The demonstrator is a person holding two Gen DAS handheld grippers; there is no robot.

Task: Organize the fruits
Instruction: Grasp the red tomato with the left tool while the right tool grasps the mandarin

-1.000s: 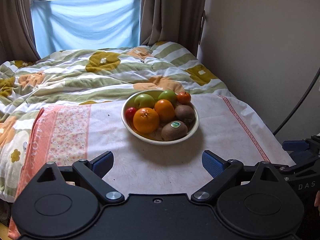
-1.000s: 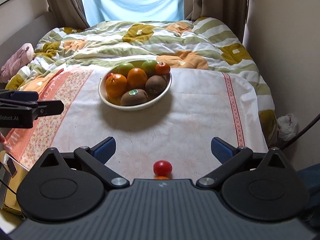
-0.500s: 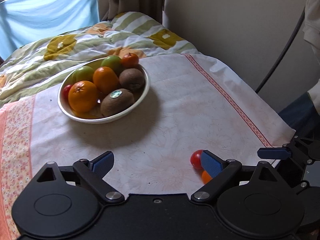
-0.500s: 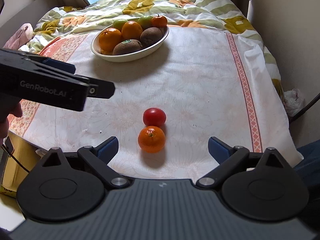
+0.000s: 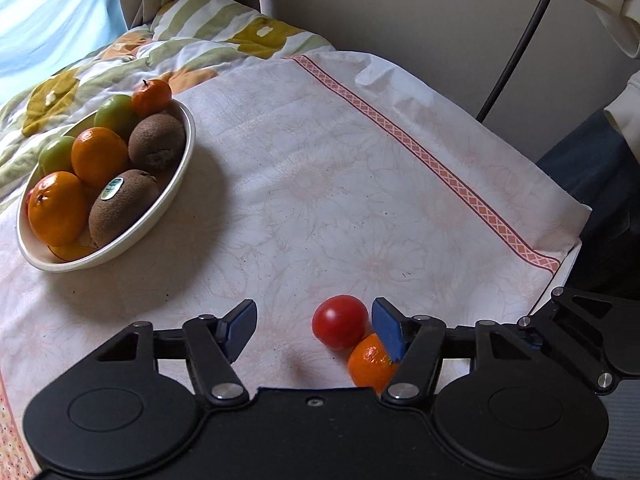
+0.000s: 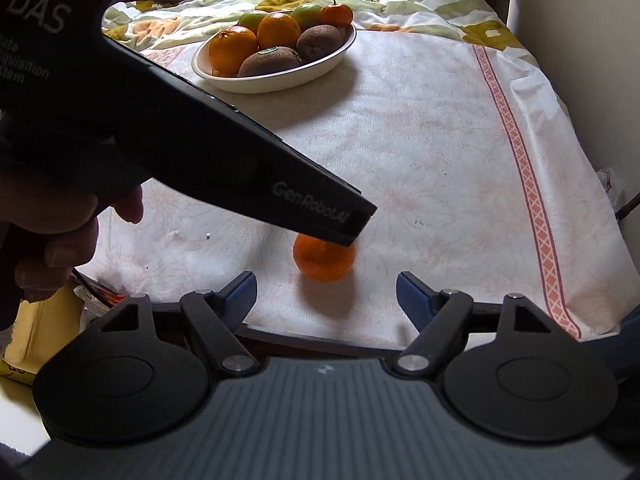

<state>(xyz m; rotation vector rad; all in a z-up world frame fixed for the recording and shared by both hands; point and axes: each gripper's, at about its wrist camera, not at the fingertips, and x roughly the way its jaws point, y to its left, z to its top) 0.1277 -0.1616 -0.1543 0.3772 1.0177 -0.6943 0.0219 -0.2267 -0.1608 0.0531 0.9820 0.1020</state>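
A red tomato and a small mandarin lie touching on the white tablecloth near its front edge. My left gripper is open, low over the cloth, its right finger against the tomato and mandarin. My right gripper is open, just short of the mandarin. The left gripper's body crosses the right wrist view and hides the tomato there. A cream bowl holds oranges, kiwis, green fruits and a mandarin; it also shows in the right wrist view.
A flowered duvet lies behind the cloth. A wall and a black cable are on the right. The cloth's right edge has a pink patterned stripe. A yellow packet sits below the table's left front corner.
My left gripper has swung right and down toward the tomato and mandarin. My right gripper has come lower and closer to the mandarin. Both stay open.
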